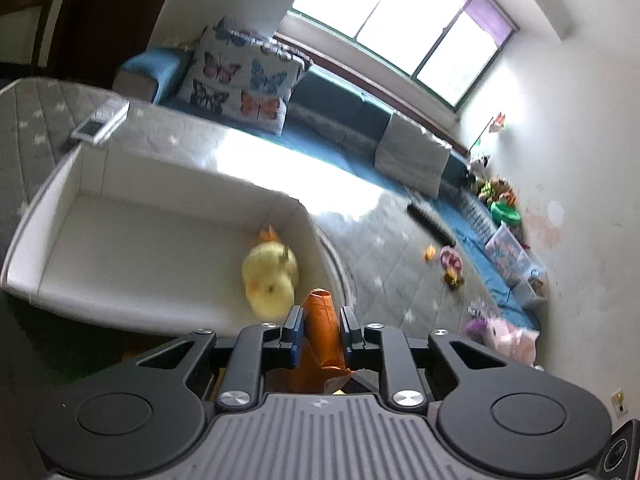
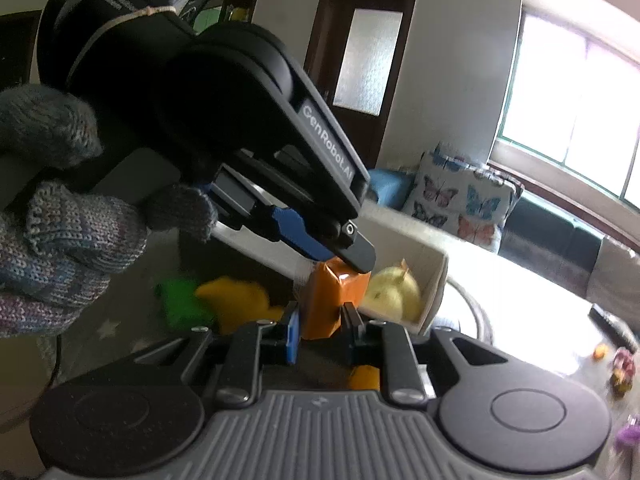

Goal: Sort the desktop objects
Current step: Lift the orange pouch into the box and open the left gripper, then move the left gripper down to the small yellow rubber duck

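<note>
An orange packet stands upright between the blue-padded fingers of my left gripper, which is shut on it. In the right wrist view my right gripper is shut on the lower part of the same orange packet, while the left gripper, held by a gloved hand, pinches its top from the upper left. Just beyond it is a white open box with a yellow plush toy lying in its near right corner. That box and plush also show behind the packet.
A green toy and a yellow toy lie on the grey table left of the packet. A black remote, small toys and a pink plush sit to the right. A white device lies behind the box.
</note>
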Motion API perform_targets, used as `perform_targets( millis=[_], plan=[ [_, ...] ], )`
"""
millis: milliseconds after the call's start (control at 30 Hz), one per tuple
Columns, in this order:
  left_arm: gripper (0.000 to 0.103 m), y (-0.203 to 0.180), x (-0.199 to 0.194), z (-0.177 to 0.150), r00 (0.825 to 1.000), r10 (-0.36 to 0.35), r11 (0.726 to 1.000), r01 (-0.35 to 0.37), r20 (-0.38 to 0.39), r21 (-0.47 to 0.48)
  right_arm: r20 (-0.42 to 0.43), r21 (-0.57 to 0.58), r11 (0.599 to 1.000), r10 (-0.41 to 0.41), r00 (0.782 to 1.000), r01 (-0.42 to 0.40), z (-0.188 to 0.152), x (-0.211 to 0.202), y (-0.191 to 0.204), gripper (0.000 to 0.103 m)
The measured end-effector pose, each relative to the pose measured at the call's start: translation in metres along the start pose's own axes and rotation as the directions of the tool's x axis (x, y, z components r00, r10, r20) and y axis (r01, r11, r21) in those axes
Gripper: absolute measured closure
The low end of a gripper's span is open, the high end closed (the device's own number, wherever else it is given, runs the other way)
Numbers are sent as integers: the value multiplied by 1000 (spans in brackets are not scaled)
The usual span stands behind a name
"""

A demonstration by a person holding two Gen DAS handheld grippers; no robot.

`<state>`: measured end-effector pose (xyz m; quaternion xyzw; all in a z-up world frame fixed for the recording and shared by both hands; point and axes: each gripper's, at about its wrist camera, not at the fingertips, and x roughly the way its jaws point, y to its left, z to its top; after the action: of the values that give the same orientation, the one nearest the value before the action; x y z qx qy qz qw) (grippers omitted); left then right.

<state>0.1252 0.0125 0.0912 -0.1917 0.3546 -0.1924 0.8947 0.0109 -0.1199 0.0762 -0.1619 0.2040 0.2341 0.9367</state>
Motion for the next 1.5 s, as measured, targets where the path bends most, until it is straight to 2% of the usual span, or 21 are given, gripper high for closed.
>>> perform_targets(
  millis=[233,467,833,1100,1333,1400,1500],
  plan=[
    [83,14,11,24,999,13,1000,-13,42,-14,27,-25,1000,-15,1000,16,20,39,-14,85],
    [83,31,25,24,999,42,999,-41,19,-32,-9,-3,1000,-14,1000,14,20,68,-18,85],
    [80,16,19,5,996,78,995,-81,49,60,-25,26,999,-28,999,29,7,53,-27,84],
    [71,-2,12,-16,994,82,987,-92,74,132,-48,53,998,-42,998,45,-7,39,-37,82],
    [71,-9,7,-32,994,78,983,-89,71,162,-63,71,996,-57,996,61,-23,26,-45,73],
    [71,-8,8,-37,996,72,984,-81,59,157,-69,80,995,-60,996,65,-28,22,-47,65],
    [71,-7,12,-43,997,64,988,-68,36,139,-86,90,993,-73,994,80,-36,15,-47,63]
  ],
)
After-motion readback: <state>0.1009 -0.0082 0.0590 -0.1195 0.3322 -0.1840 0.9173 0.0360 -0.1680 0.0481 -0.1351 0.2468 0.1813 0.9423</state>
